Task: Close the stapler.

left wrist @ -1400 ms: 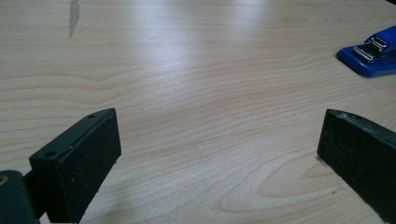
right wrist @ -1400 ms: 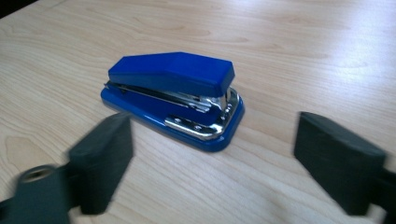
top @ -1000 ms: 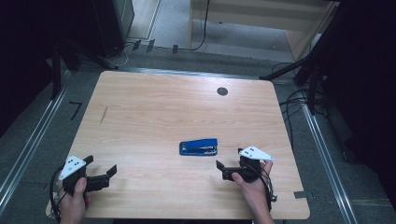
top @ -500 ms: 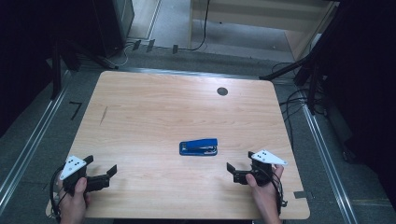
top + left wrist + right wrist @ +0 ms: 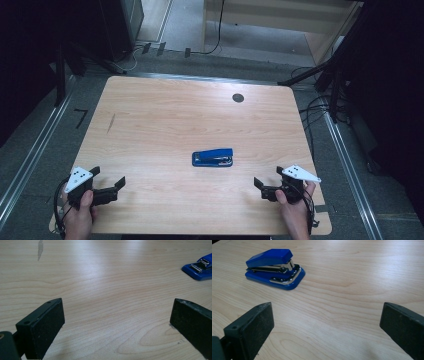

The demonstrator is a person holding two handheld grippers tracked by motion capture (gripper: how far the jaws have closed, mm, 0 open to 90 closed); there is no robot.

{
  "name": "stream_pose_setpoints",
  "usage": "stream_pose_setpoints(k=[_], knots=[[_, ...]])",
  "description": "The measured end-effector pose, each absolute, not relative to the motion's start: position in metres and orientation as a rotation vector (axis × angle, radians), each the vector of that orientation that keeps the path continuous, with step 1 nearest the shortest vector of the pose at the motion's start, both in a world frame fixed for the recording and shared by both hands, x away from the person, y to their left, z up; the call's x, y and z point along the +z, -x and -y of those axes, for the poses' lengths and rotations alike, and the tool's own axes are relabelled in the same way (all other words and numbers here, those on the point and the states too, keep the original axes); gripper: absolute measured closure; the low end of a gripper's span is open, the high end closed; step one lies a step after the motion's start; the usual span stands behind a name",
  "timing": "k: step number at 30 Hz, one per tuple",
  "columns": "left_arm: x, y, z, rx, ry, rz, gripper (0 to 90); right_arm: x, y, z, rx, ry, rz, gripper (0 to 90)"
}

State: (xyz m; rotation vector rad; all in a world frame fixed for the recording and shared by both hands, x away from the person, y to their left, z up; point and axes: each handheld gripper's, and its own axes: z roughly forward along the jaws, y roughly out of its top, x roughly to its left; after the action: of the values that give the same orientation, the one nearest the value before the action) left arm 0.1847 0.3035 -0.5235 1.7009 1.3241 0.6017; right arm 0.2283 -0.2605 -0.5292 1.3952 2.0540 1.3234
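Observation:
A blue stapler (image 5: 213, 158) lies flat near the middle of the wooden table (image 5: 165, 115). My left gripper (image 5: 109, 177) is held near the front left corner, open and empty, well to the left of the stapler. In the left gripper view its jaws (image 5: 116, 322) stand wide apart over bare wood, and the stapler (image 5: 200, 267) is at the far right edge. My right gripper (image 5: 268, 178) sits near the front right, open, apart from the stapler. The right gripper view has the stapler (image 5: 274, 268) ahead to the left of the open jaws (image 5: 327, 325).
A round black grommet (image 5: 238, 98) sits in the table's far right part. A dark streak (image 5: 111, 123) marks the wood at the left. Cables (image 5: 320, 107) lie on the floor past the right edge, and metal rails run along both sides.
My right gripper has drawn back from beside the stapler toward the front right edge. The left gripper and the stapler have stayed put.

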Motion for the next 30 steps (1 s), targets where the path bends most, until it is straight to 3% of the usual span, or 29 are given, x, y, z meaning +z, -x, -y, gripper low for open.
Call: stream_pose_setpoints(k=[30], knots=[[-0.524,-0.185,-0.304,0.603,-1.696,-1.34,0.0,-0.545,-0.2,0.329,1.299,-1.484,-1.996,0.0]])
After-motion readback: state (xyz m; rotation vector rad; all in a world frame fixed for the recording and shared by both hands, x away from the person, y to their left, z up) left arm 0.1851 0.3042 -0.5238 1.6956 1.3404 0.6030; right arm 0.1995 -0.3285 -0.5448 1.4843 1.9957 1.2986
